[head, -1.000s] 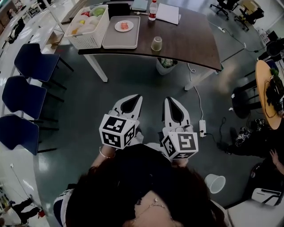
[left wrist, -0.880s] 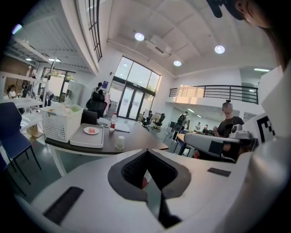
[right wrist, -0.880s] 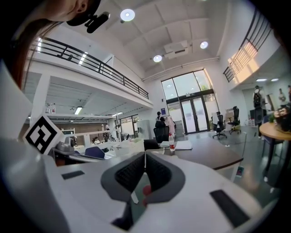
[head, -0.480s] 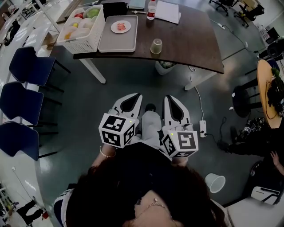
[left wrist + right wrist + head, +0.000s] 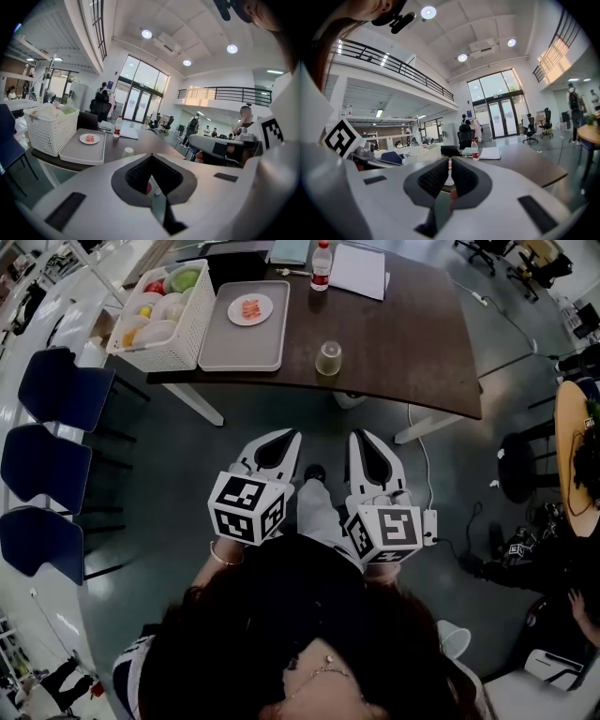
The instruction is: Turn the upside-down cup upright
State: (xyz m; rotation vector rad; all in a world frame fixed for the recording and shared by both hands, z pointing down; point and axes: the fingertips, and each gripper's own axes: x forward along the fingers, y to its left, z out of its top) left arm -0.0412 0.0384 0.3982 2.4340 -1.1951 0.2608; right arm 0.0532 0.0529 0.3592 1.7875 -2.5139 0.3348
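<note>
From where I stand, the person's dark hair fills the nearest part of the scene. Just ahead of it both tools are carried side by side over the grey floor. The left gripper (image 5: 284, 439) has its jaws pressed together on nothing. The right gripper (image 5: 361, 440) is likewise closed and empty, with the person's light-trousered leg between the two. Neither one is anywhere near the work yet. Farther on is the dark brown wooden table (image 5: 412, 324), and close to its near edge stands the small translucent plastic cup (image 5: 329, 359), mouth down, on its own and well apart from the grippers. Just beyond it to the left lies a flat grey tray (image 5: 239, 345) bearing a small white plate of pink food (image 5: 250, 308). Beside that is a white lattice basket (image 5: 183, 334) of fruit, and at the far side a clear bottle with a red cap (image 5: 322, 263). My worry is the cup's place and weight. It looks light and thin, so a closed jaw arriving before it opens could nudge it over the near edge onto the floor. A hard pinch might buckle the wall, and a loose one could let it slip mid-turn and roll toward the tray.
</note>
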